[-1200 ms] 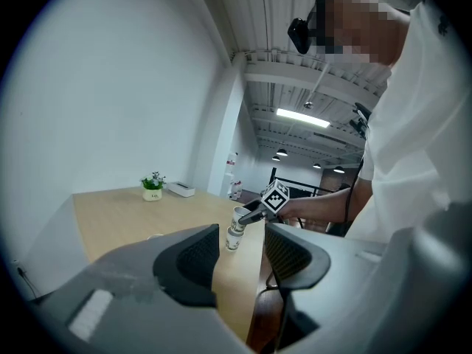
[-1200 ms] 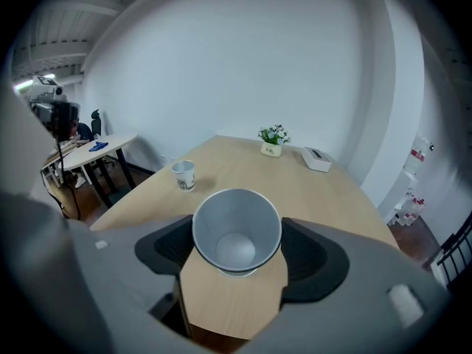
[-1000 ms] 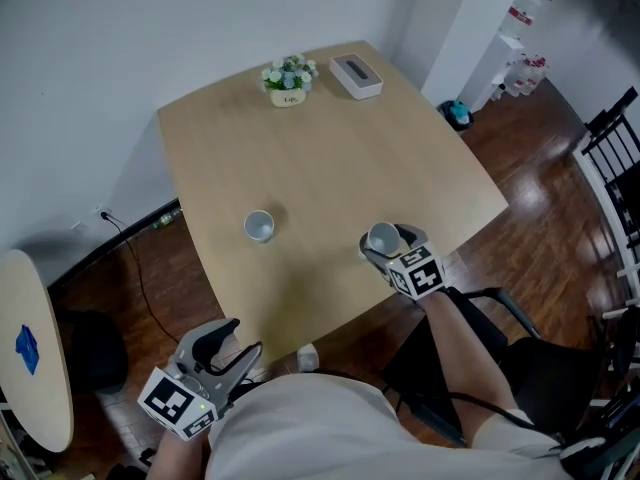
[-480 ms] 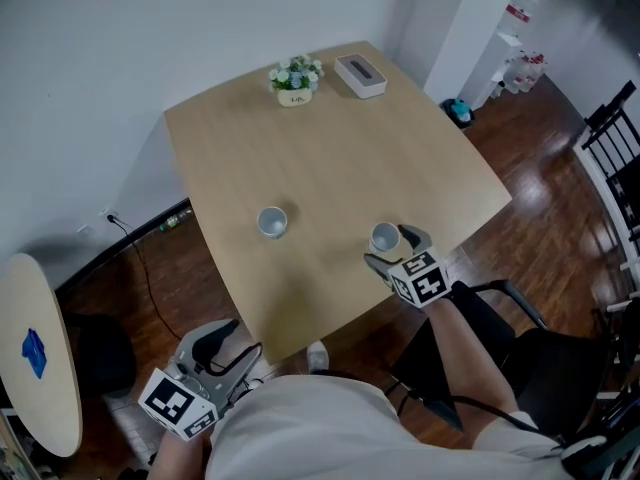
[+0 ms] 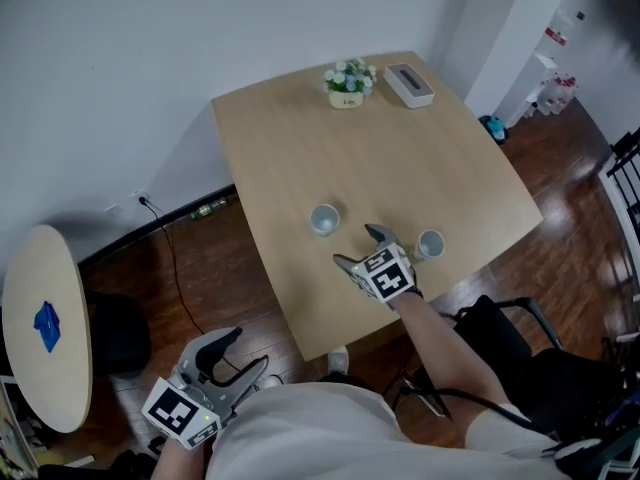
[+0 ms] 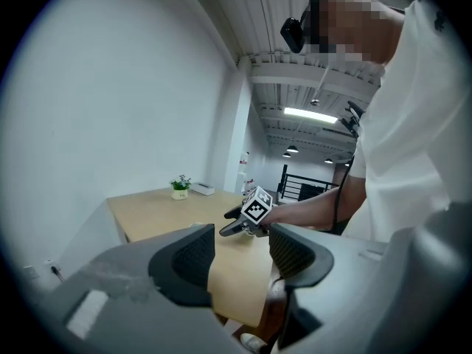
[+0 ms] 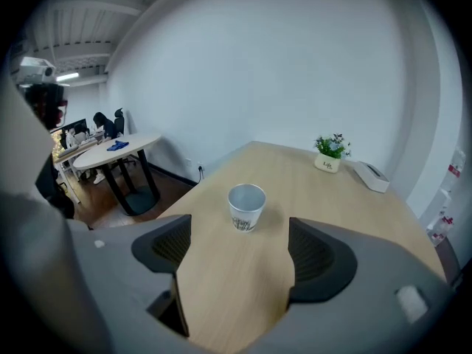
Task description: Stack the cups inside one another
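Observation:
Two pale cups stand upright and apart on the wooden table (image 5: 290,138). One cup (image 5: 323,219) is near the middle, and the other cup (image 5: 430,245) is close to the front right edge. My right gripper (image 5: 357,246) hovers between them, open and empty, its jaws pointing at the middle cup. In the right gripper view that cup (image 7: 246,206) stands just ahead of the open right gripper (image 7: 240,245). My left gripper (image 5: 243,353) is off the table at the lower left, open and empty. In its own view the left gripper (image 6: 240,257) looks across the table (image 6: 147,209).
A small flower pot (image 5: 346,78) and a white tissue box (image 5: 409,84) sit at the table's far edge. A round side table (image 5: 45,328) stands at the left. A dark chair (image 5: 500,328) is by the front right corner. A cable (image 5: 175,258) runs over the floor.
My right gripper has let go of the cup near the front right edge and moved left toward the middle cup. The head view has shifted. The left gripper stays low.

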`<move>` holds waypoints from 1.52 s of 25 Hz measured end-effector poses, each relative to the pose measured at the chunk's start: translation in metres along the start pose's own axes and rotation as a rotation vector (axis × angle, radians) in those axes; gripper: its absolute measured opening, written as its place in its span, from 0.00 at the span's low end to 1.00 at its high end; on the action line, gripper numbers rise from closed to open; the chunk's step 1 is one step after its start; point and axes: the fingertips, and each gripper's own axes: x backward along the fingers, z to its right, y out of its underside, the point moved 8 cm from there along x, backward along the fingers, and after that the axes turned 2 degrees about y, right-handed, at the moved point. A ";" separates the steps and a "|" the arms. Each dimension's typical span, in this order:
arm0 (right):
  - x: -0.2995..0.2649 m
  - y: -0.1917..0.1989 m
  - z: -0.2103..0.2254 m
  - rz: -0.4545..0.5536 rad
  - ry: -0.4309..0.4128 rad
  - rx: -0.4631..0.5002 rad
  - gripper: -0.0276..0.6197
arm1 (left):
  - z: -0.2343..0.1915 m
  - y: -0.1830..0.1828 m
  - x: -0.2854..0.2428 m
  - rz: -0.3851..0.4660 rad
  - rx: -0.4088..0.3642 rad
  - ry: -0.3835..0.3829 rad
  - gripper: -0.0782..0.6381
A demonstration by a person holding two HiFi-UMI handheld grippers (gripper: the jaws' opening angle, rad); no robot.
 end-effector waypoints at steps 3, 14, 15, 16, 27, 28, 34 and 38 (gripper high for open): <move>-0.042 -0.014 -0.002 -0.026 0.009 0.000 0.68 | -0.009 0.004 0.029 0.004 0.022 -0.083 0.44; -0.119 -0.033 0.010 -0.053 0.025 -0.057 0.61 | -0.020 0.028 0.077 0.003 0.116 -0.256 0.44; -0.114 -0.036 0.010 -0.045 0.024 -0.054 0.61 | -0.023 0.027 0.074 0.004 0.114 -0.246 0.44; -0.107 -0.038 0.011 -0.038 0.022 -0.053 0.61 | -0.025 0.025 0.070 0.006 0.111 -0.231 0.44; 0.029 -0.027 0.070 0.037 0.139 -0.097 0.60 | -0.030 -0.004 -0.022 0.030 0.019 0.066 0.44; 0.043 -0.021 0.079 0.037 0.162 -0.109 0.60 | -0.028 -0.007 -0.031 0.034 0.014 0.095 0.44; 0.109 0.027 0.128 -0.005 0.288 -0.204 0.60 | -0.012 -0.024 -0.080 0.039 -0.014 0.237 0.44; 0.126 0.052 0.142 -0.027 0.316 -0.251 0.60 | -0.005 -0.029 -0.097 0.032 -0.023 0.278 0.44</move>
